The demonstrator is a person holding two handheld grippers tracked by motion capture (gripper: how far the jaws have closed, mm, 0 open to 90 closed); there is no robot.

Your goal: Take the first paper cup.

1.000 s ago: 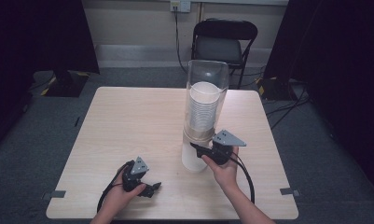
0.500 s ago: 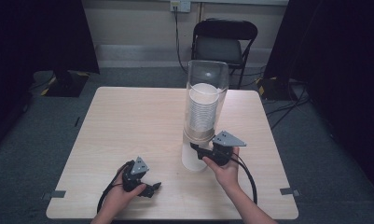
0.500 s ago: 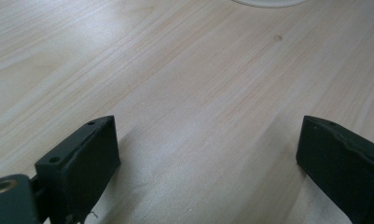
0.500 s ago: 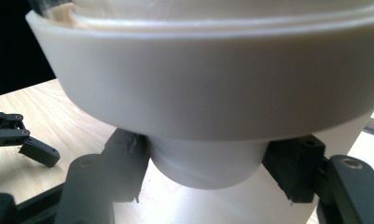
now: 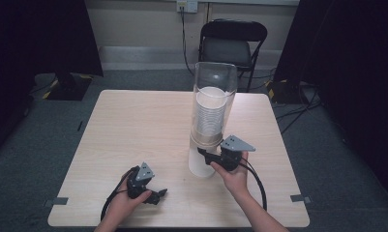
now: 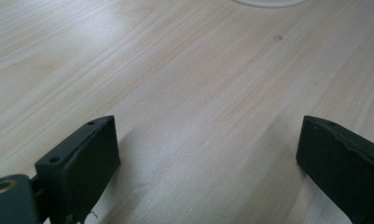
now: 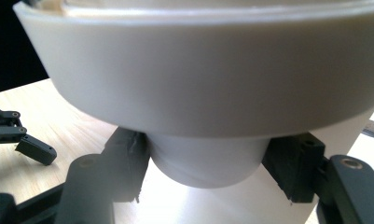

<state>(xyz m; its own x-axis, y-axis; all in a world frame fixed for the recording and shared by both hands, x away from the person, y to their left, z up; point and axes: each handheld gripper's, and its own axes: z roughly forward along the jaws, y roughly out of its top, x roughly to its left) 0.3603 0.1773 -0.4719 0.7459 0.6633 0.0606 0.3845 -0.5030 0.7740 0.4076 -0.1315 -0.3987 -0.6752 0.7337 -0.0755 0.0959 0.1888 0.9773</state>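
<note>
A clear tube dispenser [image 5: 215, 89] holds a stack of white cups [image 5: 210, 118] and stands on a white base [image 5: 200, 166] right of the table's middle. My right gripper [image 5: 204, 155] reaches in under the tube from the right. In the right gripper view its jaws press both sides of the lowest white cup [image 7: 205, 161], which hangs below the dispenser's white collar [image 7: 198, 79]. My left gripper [image 5: 157, 195] rests low on the table near the front edge, its jaws wide open over bare wood [image 6: 208, 140] with nothing between them.
The light wooden table [image 5: 133, 125] has free room on its left and back. A black chair [image 5: 232, 46] stands behind the far edge. Cables trail from both grippers toward the front. The left gripper [image 7: 21, 140] shows at the left of the right gripper view.
</note>
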